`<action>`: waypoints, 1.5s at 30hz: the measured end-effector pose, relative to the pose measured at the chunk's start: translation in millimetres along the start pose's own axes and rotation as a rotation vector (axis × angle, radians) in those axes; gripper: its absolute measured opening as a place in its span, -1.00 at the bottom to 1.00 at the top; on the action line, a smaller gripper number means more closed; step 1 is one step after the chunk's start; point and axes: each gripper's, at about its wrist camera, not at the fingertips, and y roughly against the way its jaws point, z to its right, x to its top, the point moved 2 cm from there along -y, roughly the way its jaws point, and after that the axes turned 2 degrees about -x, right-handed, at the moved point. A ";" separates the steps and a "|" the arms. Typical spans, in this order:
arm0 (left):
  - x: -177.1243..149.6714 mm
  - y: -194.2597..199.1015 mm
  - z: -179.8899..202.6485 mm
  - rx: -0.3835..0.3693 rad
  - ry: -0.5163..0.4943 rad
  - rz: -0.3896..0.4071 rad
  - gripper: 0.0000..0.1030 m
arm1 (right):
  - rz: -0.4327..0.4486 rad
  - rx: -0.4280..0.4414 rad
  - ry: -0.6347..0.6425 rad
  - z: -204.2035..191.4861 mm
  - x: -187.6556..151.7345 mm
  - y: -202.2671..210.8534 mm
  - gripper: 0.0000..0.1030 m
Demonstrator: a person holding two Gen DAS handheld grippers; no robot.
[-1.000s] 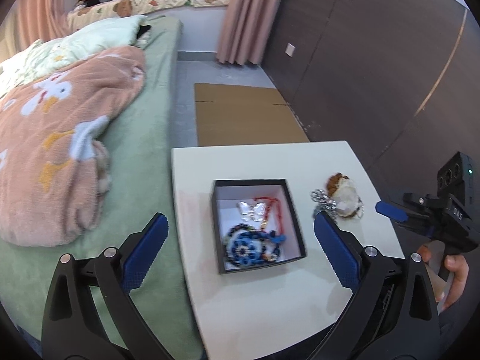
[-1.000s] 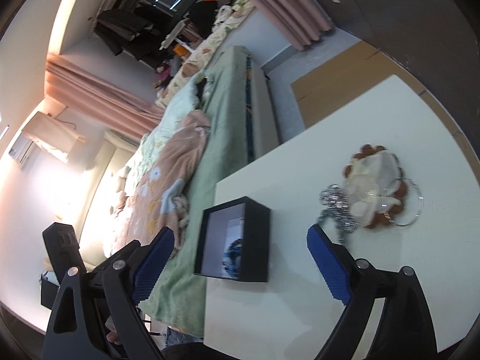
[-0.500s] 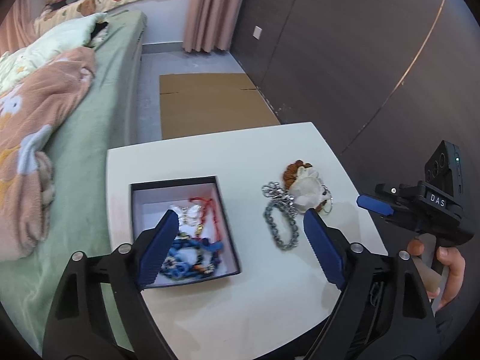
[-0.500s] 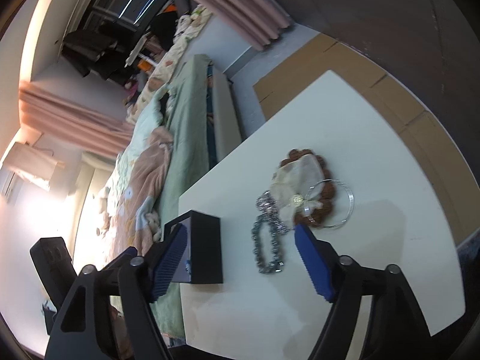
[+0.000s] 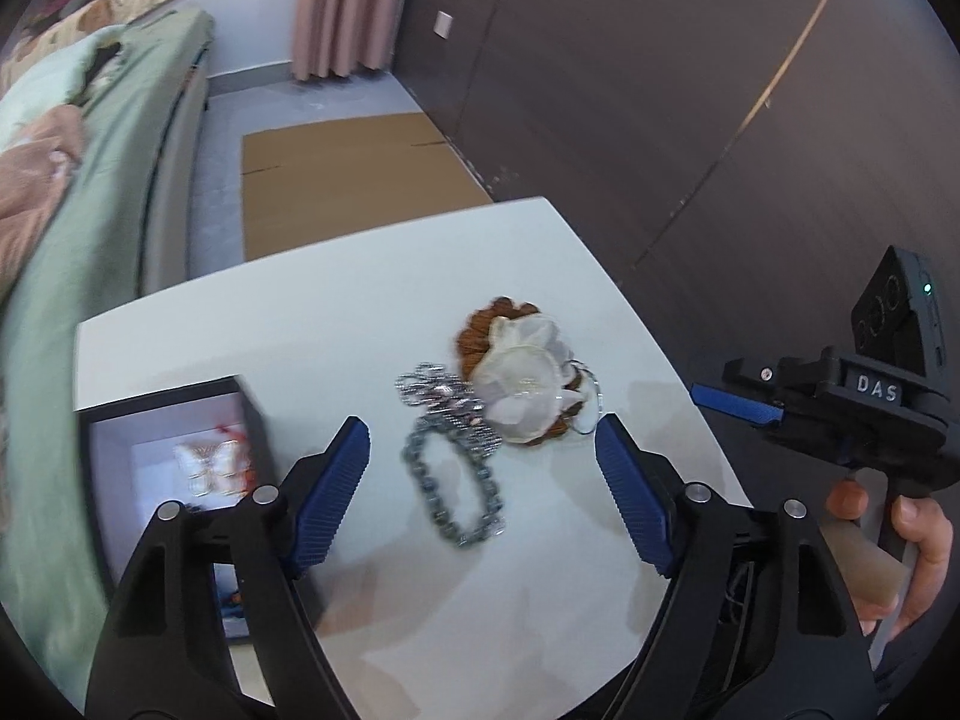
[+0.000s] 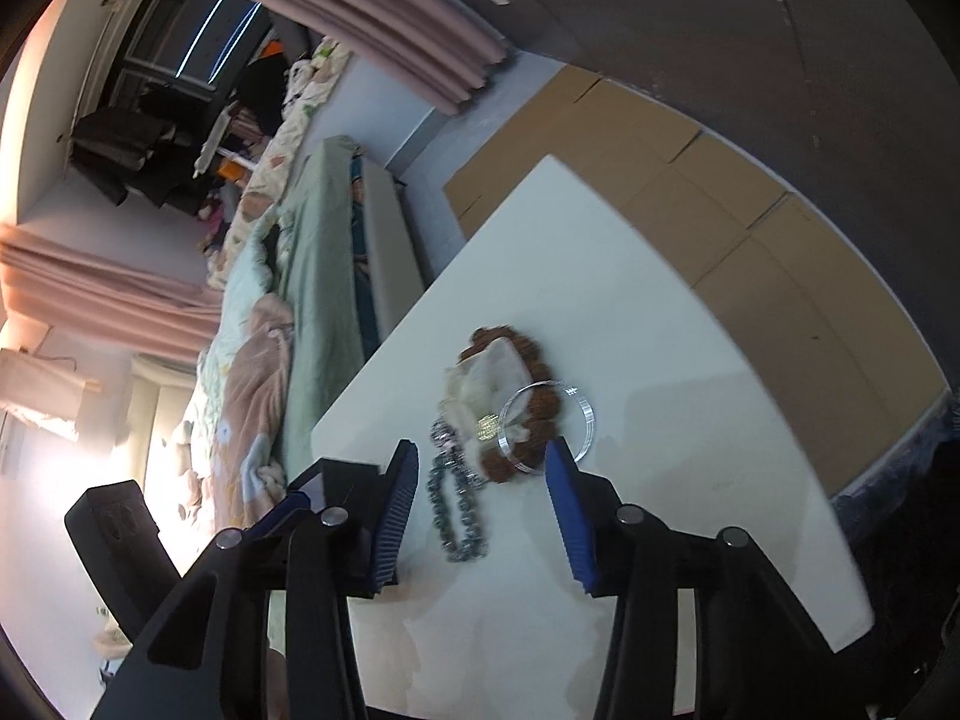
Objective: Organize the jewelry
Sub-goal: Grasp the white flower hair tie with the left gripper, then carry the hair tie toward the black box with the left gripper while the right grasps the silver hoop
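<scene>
A silver beaded bracelet (image 5: 454,489) lies on the white table (image 5: 336,324), with a silver chain (image 5: 441,393) just beyond it. A white fabric flower (image 5: 525,375) rests on a brown bead bracelet (image 5: 480,333) and a clear bangle (image 6: 549,420). A black box (image 5: 162,468) at the left holds a butterfly piece (image 5: 210,465). My left gripper (image 5: 483,474) is open, its jaws either side of the silver bracelet, above it. My right gripper (image 6: 480,495) is open over the same bracelet (image 6: 456,510); it also shows at the right of the left wrist view (image 5: 738,405).
A bed with green sheet (image 5: 90,192) and pink blanket runs along the table's left. Flat cardboard (image 5: 348,174) lies on the floor beyond the table. A dark panelled wall (image 5: 690,90) stands to the right. Pink curtains (image 5: 342,6) hang at the back.
Both grippers have swung right from the box toward the loose jewelry and come closer. The silver bracelet now sits between the jaws of each gripper.
</scene>
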 end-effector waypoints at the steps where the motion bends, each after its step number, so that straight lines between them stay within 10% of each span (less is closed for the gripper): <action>1: 0.2 -5.4 3.2 -0.007 -0.004 -0.005 0.51 | 0.002 -0.005 -0.004 1.8 0.9 0.3 -0.15; 15: -4.2 -79.0 32.8 -0.088 -0.110 -0.047 0.35 | 0.017 -0.057 -0.035 22.8 10.3 2.5 -0.14; 18: -11.4 -82.4 26.2 -0.066 -0.124 0.009 -0.04 | 0.013 -0.070 -0.029 22.6 9.2 -2.2 -0.13; 21: -5.7 -78.8 9.9 -0.066 -0.055 0.006 -0.96 | 0.009 -0.091 -0.013 20.2 7.8 -7.7 -0.12; 30: 2.8 -44.5 -19.0 -0.139 0.030 0.066 -0.97 | 0.021 -0.142 0.058 1.6 2.3 -20.6 0.47; 45: 13.9 22.7 -52.0 -0.153 0.078 0.214 -0.97 | -0.012 -0.331 0.264 -27.0 1.8 -63.8 0.47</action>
